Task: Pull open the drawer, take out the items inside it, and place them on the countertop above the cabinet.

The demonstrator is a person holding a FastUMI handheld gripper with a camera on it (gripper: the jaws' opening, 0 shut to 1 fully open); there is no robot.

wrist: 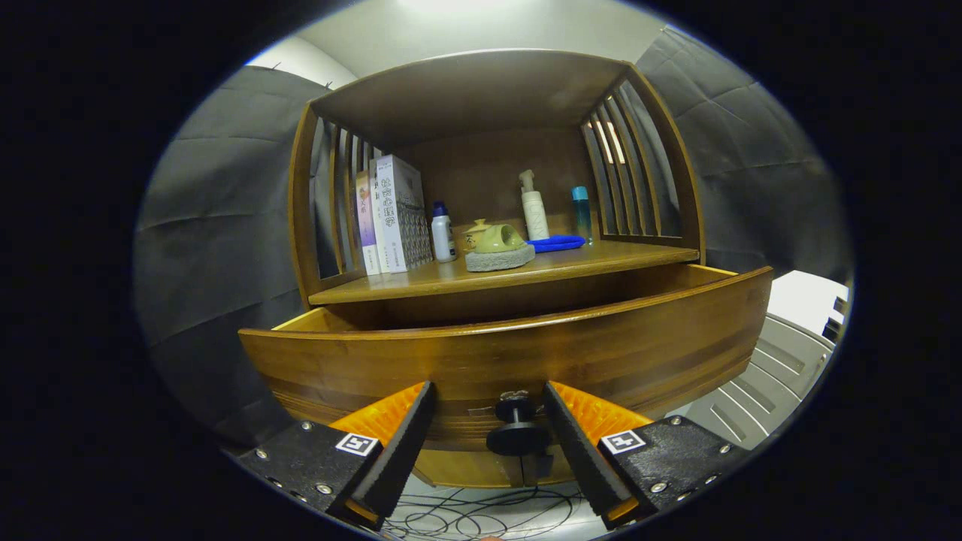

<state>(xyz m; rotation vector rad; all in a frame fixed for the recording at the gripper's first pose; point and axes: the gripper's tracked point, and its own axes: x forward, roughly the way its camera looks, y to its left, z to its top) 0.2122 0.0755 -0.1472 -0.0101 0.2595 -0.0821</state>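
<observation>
Drawer (511,353) pulled out below table (526,272), inside hidden by front panel. Tongs (488,409) wide apart, fingers either side of knob (518,430), not touching, holding nothing. Left: lift items out, set on table w/ books (391,214), bottles

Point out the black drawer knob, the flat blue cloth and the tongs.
Black round drawer knob (517,436): gripper view, front disc.
Flat blue cloth (556,243): gripper view, top surface.
Tongs (488,421): gripper view, open, midway between tips.

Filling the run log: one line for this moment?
drawer: pulled open | gripper: open, straddling knob, not pressing | contents: hidden | countertop: not yet loaded
</observation>
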